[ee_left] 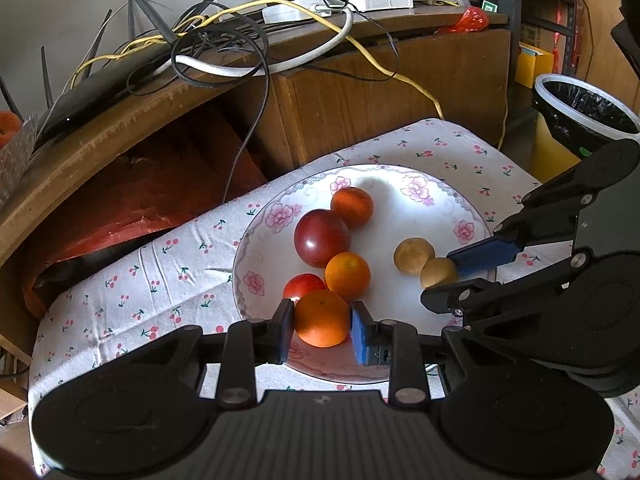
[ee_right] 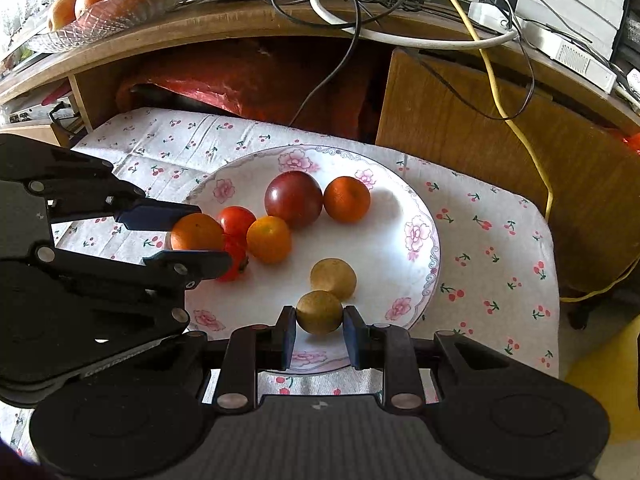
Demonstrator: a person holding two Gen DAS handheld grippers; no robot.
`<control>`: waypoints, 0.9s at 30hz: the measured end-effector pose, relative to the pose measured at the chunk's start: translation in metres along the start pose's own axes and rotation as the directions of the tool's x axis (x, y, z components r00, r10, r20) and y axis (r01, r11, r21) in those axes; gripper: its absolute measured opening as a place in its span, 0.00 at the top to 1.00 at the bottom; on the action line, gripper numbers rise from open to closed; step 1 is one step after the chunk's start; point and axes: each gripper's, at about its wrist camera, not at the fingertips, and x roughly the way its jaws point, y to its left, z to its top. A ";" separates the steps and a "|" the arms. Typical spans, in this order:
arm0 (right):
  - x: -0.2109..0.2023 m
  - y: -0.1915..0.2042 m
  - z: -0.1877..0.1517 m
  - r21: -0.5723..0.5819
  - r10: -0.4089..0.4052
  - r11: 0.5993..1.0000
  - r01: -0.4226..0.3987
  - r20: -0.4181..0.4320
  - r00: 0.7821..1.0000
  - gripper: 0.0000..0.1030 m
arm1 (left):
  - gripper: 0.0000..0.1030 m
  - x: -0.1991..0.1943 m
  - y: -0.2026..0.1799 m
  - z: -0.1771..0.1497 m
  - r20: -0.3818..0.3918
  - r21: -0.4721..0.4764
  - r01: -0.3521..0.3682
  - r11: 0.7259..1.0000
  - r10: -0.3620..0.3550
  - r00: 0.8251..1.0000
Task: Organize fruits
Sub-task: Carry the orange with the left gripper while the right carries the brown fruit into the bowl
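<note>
An orange is pinched by the left claw, a brown fruit by the right claw.
Neighbouring fruit, touching both, could be knocked rolling off the plate if either is lifted carelessly.

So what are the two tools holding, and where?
Left tool pinches an orange by its sides. Right tool pinches a small brown fruit by its sides.
</note>
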 end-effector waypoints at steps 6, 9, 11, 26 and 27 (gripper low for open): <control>0.004 -0.002 0.002 0.005 0.001 1.000 -0.001 0.001 1.000 0.79 | 0.63 0.003 0.002 0.001 0.007 -0.009 0.002 1.000 -0.002 1.000; 0.004 -0.002 0.002 0.004 -0.002 1.000 0.002 0.003 1.000 0.79 | 0.63 0.003 0.002 0.001 0.011 -0.011 0.002 1.000 -0.002 1.000; 0.005 -0.002 0.002 0.003 -0.001 1.000 0.001 0.004 1.000 0.78 | 0.63 0.003 0.001 0.001 0.012 -0.013 0.001 1.000 -0.001 1.000; -0.002 -0.005 0.003 0.016 -0.009 1.000 0.008 0.022 1.000 0.71 | 0.63 -0.004 0.002 0.002 0.031 -0.024 -0.003 1.000 0.003 1.000; -0.004 -0.005 0.002 0.017 -0.010 1.000 0.009 0.025 1.000 0.71 | 0.63 -0.004 0.002 0.003 0.033 -0.025 -0.003 1.000 0.004 0.999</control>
